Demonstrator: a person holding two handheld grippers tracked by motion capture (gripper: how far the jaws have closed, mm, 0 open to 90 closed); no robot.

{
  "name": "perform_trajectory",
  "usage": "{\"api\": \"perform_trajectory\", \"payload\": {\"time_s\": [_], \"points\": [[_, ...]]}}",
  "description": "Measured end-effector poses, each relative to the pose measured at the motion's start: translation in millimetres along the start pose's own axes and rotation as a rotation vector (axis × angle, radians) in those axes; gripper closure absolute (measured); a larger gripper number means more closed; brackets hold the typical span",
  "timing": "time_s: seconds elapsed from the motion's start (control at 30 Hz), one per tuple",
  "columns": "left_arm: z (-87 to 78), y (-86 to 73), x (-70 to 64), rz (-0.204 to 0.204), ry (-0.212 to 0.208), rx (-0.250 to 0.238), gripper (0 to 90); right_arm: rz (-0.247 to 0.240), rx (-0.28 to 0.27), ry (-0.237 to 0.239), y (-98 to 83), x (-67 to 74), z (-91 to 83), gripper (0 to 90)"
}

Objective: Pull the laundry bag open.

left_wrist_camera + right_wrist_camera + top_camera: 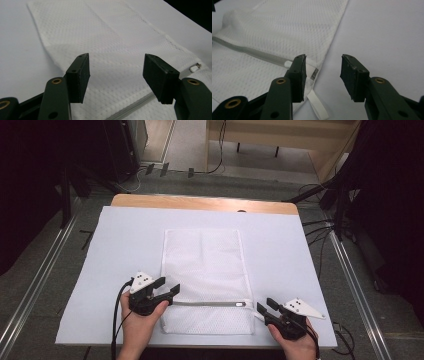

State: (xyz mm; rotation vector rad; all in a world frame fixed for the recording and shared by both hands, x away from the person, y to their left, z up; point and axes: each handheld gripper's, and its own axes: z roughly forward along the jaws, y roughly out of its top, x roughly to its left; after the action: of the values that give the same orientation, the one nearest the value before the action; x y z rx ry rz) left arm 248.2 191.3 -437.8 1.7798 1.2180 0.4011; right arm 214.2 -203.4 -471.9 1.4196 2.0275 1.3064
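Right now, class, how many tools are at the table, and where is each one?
2. The left tool sits at the left end of the zipper on the white mesh bag. The right tool sits by the bag's right edge, near the zipper pull.

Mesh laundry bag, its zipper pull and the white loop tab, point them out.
mesh laundry bag [202,257], high view, middle of the mesh.
zipper pull [242,304], high view, its metal tab.
white loop tab [318,105], right gripper view, middle of the strip.
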Motion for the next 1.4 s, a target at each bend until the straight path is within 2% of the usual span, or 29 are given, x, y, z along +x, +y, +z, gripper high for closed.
{"api": "perform_trajectory", "payload": {"time_s": [0.1, 0.13, 0.17, 0.2, 0.27, 0.33, 0.37, 0.4, 0.43, 0.47, 0.5, 0.53, 0.57, 0.6, 0.7, 0.83, 0.9, 1.0, 1.03, 1.07, 1.1, 1.13, 1.2, 1.27, 1.3, 1.33, 1.4], "points": [[3.8, -1.0, -5.2, 0.008, -0.021, 0.005, 40.0, -0.01, 0.014, 0.006, -1.1, 1.1, 1.3, 57.0], [7.1, -1.7, -9.9, 0.024, -0.035, 0.016, 41.3, -0.011, 0.031, 0.027, -1.3, 2.4, 2.1, 57.1], [7.1, -1.7, -9.9, 0.024, -0.035, 0.016, 41.4, -0.011, 0.031, 0.027, -1.3, 2.4, 2.1, 57.1], [10.7, -2.3, -14.2, 0.023, -0.054, 0.017, 42.0, -0.009, 0.052, 0.034, -1.3, 2.8, 3.0, 58.0], [13.9, -2.3, -17.9, 0.03, -0.091, 0.037, 47.8, -0.01, 0.07, 0.031, -1.1, 2.3, 4.5, 61.0], [18.1, -2.6, -23.5, 0.032, -0.133, 0.047, 54.8, -0.001, 0.094, 0.078, -1.3, 1.8, 5.7, 65.2], [18.1, -2.6, -23.5, 0.032, -0.133, 0.047, 56.4, -0.001, 0.094, 0.078, -1.3, 1.8, 5.7, 65.2], [20.6, -2.7, -26.9, 0.036, -0.151, 0.052, 56.4, 0.001, 0.109, 0.087, -1.7, 1.4, 6.3, 66.3], [23.6, -3.1, -30.9, 0.042, -0.16, 0.055, 58.8, 0.003, 0.117, 0.089, -2.4, 1.2, 6.8, 65.9], [30.5, -3.6, -38.4, 0.051, -0.192, 0.07, 63.9, 0.014, 0.125, 0.07, -3.3, 1.0, 7.5, 64.0], [30.5, -3.6, -38.4, 0.051, -0.192, 0.07, 65.8, 0.014, 0.125, 0.07, -3.3, 1.0, 7.5, 64.0], [37.6, -4.6, -47.3, 0.058, -0.217, 0.09, 68.0, 0.034, 0.126, 0.077, -3.2, -0.2, 8.0, 62.1], [37.6, -4.6, -47.3, 0.058, -0.217, 0.09, 69.5, 0.034, 0.126, 0.077, -3.2, -0.2, 8.0, 62.1], [42.2, -5.3, -53.0, 0.069, -0.231, 0.104, 69.5, 0.037, 0.124, 0.079, -3.0, -0.3, 9.3, 61.7], [53.6, -5.1, -71.3, 0.102, -0.274, 0.129, 71.8, 0.013, 0.153, 0.086, -3.2, 3.5, 20.7, 59.9], [57.4, -2.4, -79.5, 0.124, -0.3, 0.142, 72.0, 0.002, 0.162, 0.081, -2.0, 6.6, 26.5, 60.1], [60.1, -0.6, -82.6, 0.127, -0.309, 0.148, 72.5, -0.055, 0.164, 0.052, -2.6, 13.7, 28.5, 62.5], [69.1, 0.5, -88.6, 0.129, -0.324, 0.176, 72.4, -0.199, 0.163, -0.046, -5.4, 29.2, 29.7, 72.5], [69.1, 0.5, -88.6, 0.129, -0.324, 0.176, 72.4, -0.199, 0.163, -0.046, -5.4, 29.2, 29.7, 72.5], [74.4, 0.1, -93.3, 0.135, -0.327, 0.195, 72.4, -0.201, 0.174, -0.05, -4.7, 34.3, 30.3, 79.9], [74.4, 0.1, -93.3, 0.135, -0.327, 0.195, 72.2, -0.201, 0.174, -0.05, -4.7, 34.3, 30.3, 79.9], [79.6, -1.1, -98.6, 0.146, -0.325, 0.212, 71.8, -0.196, 0.178, -0.048, -4.1, 36.0, 30.8, 87.3], [82.5, -2.0, -101.1, 0.145, -0.325, 0.224, 71.1, -0.189, 0.179, -0.038, -3.4, 35.0, 30.9, 88.0], [86.9, -3.2, -101.8, 0.132, -0.327, 0.242, 68.5, -0.174, 0.163, 0.005, -3.2, 32.7, 30.5, 88.6], [86.9, -3.2, -101.8, 0.132, -0.327, 0.242, 67.6, -0.174, 0.163, 0.005, -3.2, 32.7, 30.5, 88.6], [87.7, -3.7, -101.7, 0.13, -0.328, 0.242, 66.6, -0.173, 0.129, 0.039, -2.2, 34.1, 27.5, 88.7], [89.0, -5.2, -103.4, 0.131, -0.353, 0.242, 62.7, -0.191, 0.081, 0.055, -0.2, 37.7, 22.9, 88.7]]}}
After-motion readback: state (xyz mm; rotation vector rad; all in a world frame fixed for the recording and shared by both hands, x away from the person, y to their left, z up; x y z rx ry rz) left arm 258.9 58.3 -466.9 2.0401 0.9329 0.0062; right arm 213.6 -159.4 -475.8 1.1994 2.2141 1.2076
